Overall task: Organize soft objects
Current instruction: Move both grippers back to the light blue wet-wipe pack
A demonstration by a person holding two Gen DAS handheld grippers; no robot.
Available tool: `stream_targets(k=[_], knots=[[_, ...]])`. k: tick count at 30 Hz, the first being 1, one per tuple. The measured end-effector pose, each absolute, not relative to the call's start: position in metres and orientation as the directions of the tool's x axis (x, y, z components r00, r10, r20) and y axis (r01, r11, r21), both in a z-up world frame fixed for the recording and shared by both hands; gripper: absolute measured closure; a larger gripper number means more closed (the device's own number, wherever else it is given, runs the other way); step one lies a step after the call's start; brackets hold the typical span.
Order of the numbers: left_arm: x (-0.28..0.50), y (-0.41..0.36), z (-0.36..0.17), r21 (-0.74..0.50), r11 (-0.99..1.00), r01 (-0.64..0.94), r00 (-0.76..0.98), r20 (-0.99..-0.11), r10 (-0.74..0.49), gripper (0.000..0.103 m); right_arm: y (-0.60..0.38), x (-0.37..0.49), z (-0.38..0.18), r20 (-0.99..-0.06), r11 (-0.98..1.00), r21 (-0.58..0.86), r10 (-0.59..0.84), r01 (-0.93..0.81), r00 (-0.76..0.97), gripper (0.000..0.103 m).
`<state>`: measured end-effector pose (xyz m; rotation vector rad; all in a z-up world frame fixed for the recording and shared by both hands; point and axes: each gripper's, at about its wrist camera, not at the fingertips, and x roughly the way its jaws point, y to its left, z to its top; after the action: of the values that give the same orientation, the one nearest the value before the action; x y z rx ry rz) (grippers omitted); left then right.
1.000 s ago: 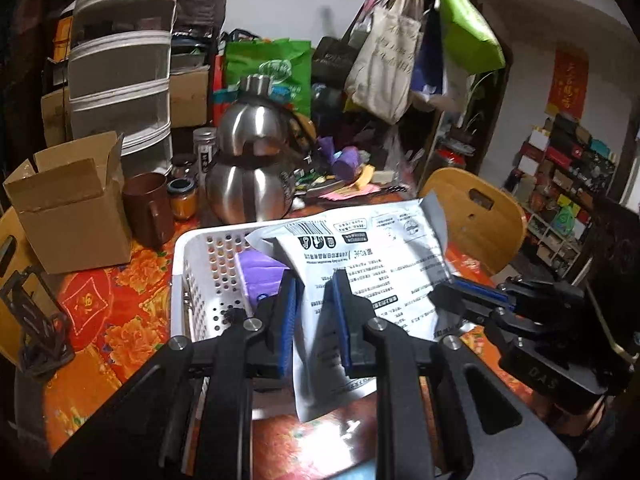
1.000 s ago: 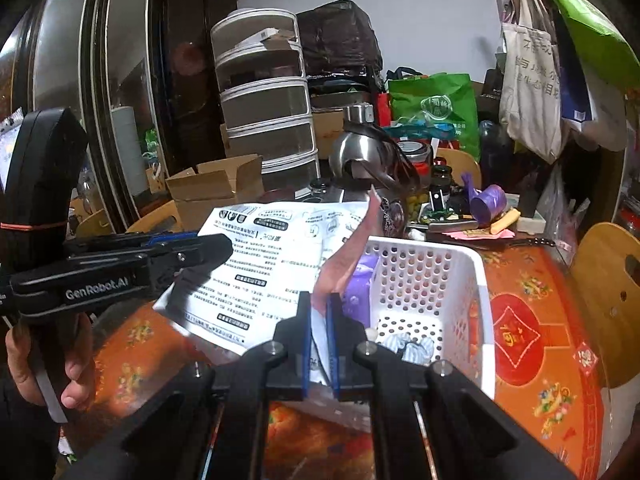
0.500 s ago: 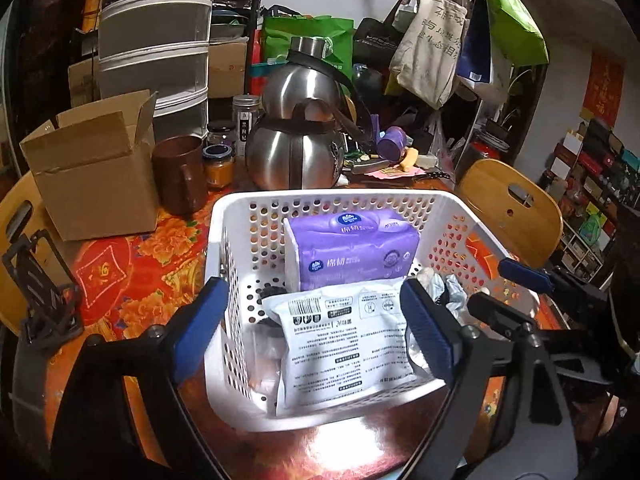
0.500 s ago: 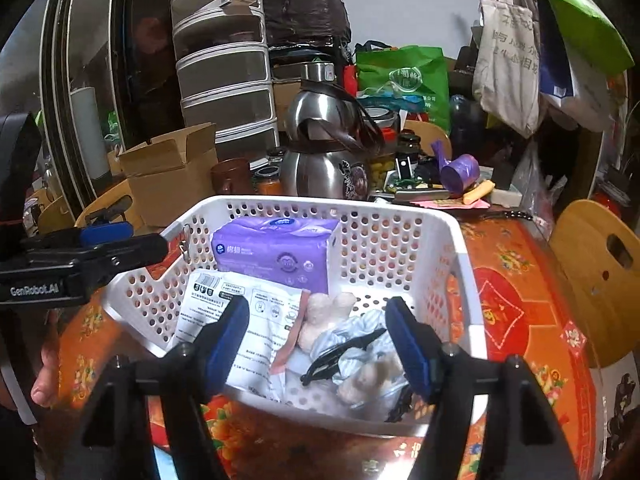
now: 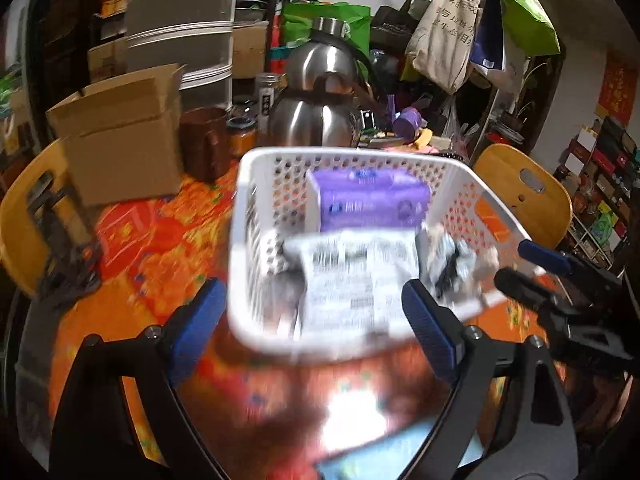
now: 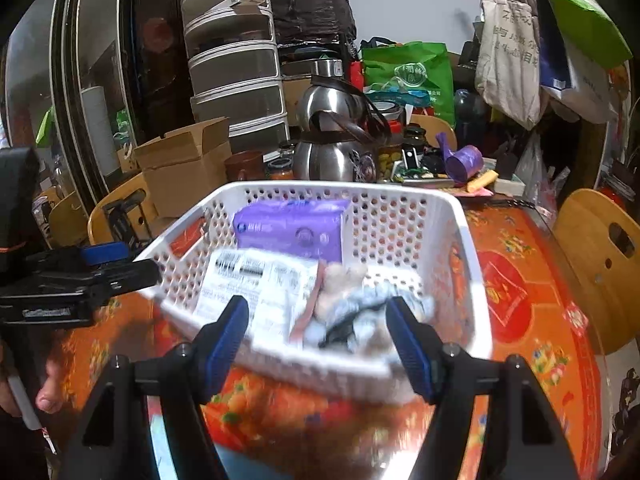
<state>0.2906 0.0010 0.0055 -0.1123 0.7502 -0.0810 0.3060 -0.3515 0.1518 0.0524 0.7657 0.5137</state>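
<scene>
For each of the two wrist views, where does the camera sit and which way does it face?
Left wrist: on the left gripper, facing the white basket from its near-left; open blue fingers show, right gripper at right.
Right wrist: on the right gripper, facing the basket from its near-right; left gripper at left.
Shared: basket, purple pack, kettle.

White pack (image 5: 356, 280) print motion-blurred, unreadable; basket (image 5: 248, 168) near rim smeared.
</scene>
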Motion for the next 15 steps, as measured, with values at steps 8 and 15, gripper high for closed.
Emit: stream_targets(k=[8, 15], knots=[[0.185, 0.013, -0.034, -0.178, 0.984, 0.024, 0.672, -0.725, -0.148, 0.015, -0.369, 0.219, 0.11, -0.703, 0.872, 0.265, 0.467, -0.412, 0.536, 0.023], [0.148, 0.001, -0.086, -0.216, 0.976, 0.04, 0.617, -0.763, -0.194, 0.015, -0.361, 0.176, 0.076, -0.731, 0.84, 0.334, 0.518, -0.429, 0.444, 0.023]])
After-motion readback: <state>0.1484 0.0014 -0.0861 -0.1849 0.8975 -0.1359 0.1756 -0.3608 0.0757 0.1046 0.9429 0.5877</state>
